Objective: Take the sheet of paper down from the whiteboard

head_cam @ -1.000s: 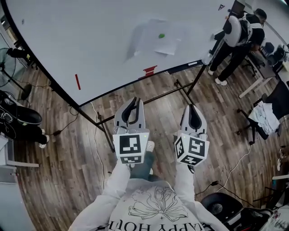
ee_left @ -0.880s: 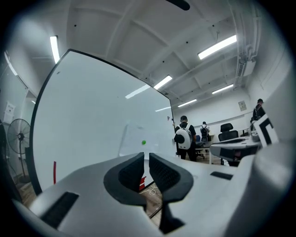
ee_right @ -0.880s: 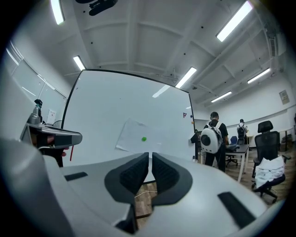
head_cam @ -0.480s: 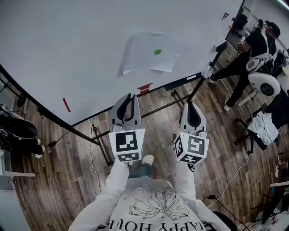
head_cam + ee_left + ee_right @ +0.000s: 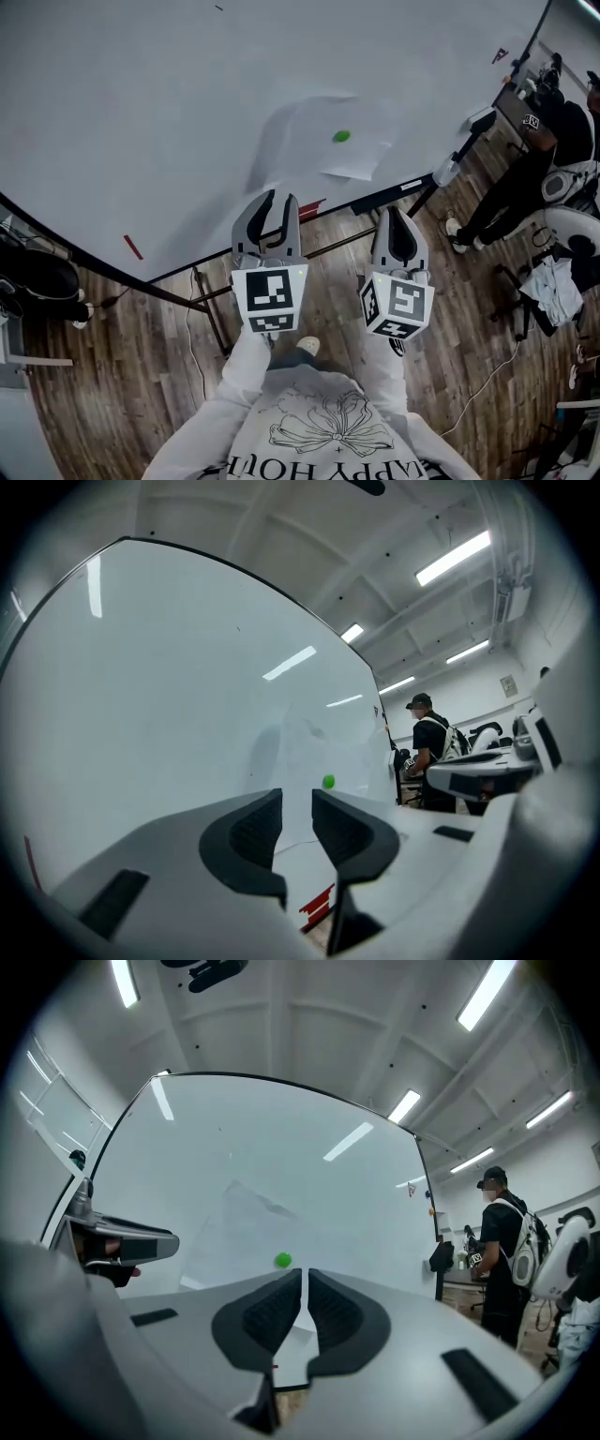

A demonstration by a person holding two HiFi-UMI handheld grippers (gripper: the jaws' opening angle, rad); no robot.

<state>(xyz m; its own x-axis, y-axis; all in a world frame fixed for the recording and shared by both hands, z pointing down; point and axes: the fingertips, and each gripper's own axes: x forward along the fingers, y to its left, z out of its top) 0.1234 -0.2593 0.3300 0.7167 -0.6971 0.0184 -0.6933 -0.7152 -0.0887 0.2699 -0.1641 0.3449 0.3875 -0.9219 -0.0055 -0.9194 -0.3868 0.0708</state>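
The left gripper (image 5: 270, 201) points at the whiteboard (image 5: 141, 103). Its jaws are opening, and nothing is between them. The sheet of paper (image 5: 314, 141) hangs on the board under a green magnet (image 5: 341, 137), beyond both grippers and touching neither. Its lower left edge lies straight ahead of the left jaws. Its lower right corner lies ahead and slightly left of the right gripper (image 5: 397, 216). The left gripper appears nearer, though the steep view leaves this uncertain. The right jaws are pressed together and empty.
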